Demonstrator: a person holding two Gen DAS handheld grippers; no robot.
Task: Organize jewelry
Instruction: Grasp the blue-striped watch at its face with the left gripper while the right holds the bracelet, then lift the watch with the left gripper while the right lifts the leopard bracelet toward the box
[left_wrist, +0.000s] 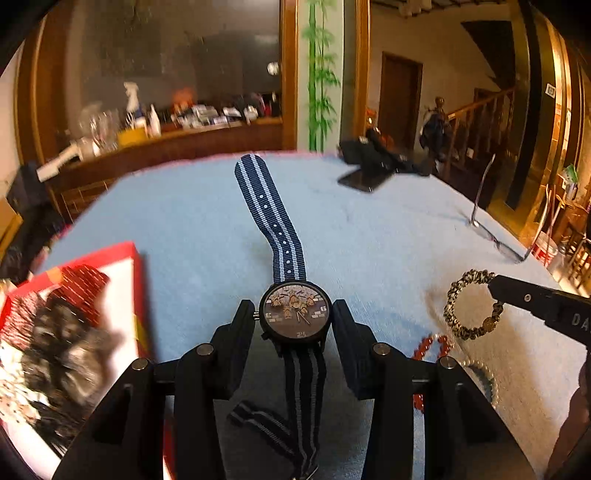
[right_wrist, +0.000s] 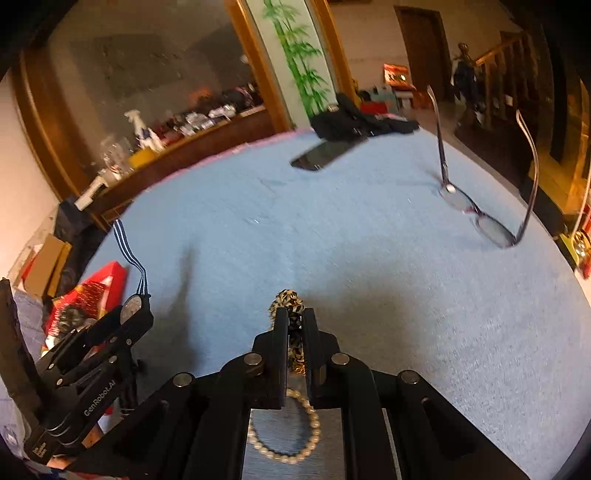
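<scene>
My left gripper (left_wrist: 294, 314) is shut on a watch (left_wrist: 294, 313) with a blue striped strap (left_wrist: 269, 221), held above the blue cloth; both also show at the left of the right wrist view (right_wrist: 133, 306). My right gripper (right_wrist: 294, 317) is shut on a leopard-print bracelet (right_wrist: 290, 301), also seen in the left wrist view (left_wrist: 469, 306). A pearl bracelet (right_wrist: 284, 428) lies on the cloth under the right gripper. A red bead bracelet (left_wrist: 432, 345) lies beside it. A red box (left_wrist: 125, 258) with dark jewelry inside sits at the left.
Eyeglasses (right_wrist: 484, 218) stand on the cloth at the right. A phone (right_wrist: 325, 153) and black items (right_wrist: 351, 118) lie at the far edge. The blue cloth (right_wrist: 332, 229) covers the table. A cluttered wooden counter (left_wrist: 166, 129) runs behind.
</scene>
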